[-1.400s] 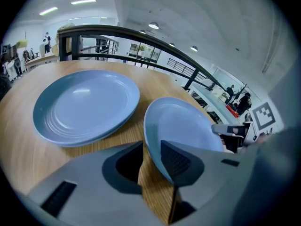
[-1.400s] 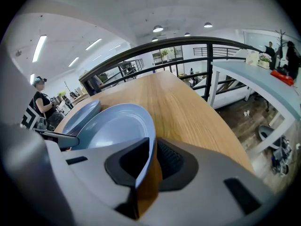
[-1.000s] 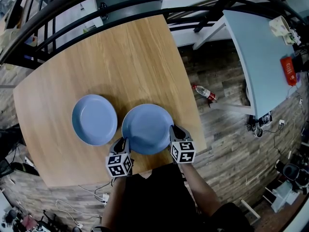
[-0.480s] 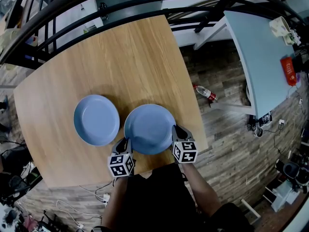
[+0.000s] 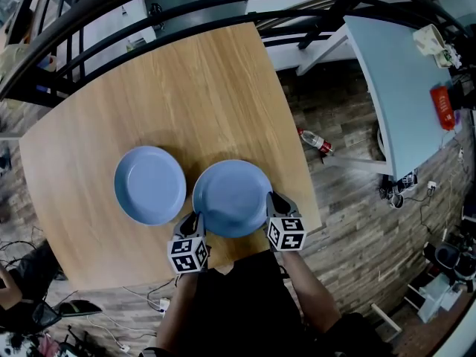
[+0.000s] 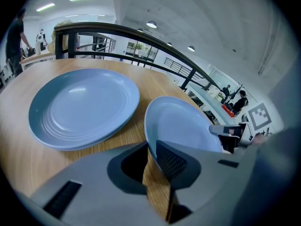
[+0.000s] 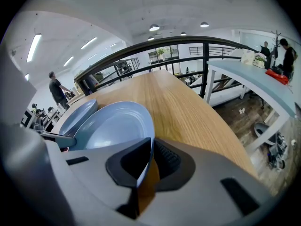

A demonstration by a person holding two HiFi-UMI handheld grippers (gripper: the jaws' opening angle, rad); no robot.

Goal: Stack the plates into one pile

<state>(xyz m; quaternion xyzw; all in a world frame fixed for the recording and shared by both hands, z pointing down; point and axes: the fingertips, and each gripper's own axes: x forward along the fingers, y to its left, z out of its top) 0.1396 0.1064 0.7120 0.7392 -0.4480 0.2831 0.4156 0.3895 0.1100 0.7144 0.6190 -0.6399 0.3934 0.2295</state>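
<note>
A round pale-blue ceramic plate [image 5: 232, 198] sits at the near edge of the light wooden tabletop [image 5: 186, 88], right in front of the person, with a tool on either side of it. The left tool [image 5: 193, 220] has the plate's near-left rim between its jaws. They have just been closing and now pinch the thin edge, the ribbed pad lying against the inside of the rim. The right tool [image 5: 274, 201] grips the near-right rim the same way, its two dark pads pressed onto the blue edge with wood showing below them. Both tools slant downward toward the plate, marker cubes nearest the person. Whether the plate is clear of the wood or resting on it cannot be told.

A second round pale-blue plate [image 5: 149, 184] lies flat on the tabletop just beside the first, on its left. The left gripper view shows a narrow strip of bare wood between the two, so they are not stacked.

A black metal railing [image 5: 186, 10] curves behind the far side of the tabletop. To the right, a plastic bottle [image 5: 316, 142] lies on the wood-plank floor [image 5: 349, 199]
</note>
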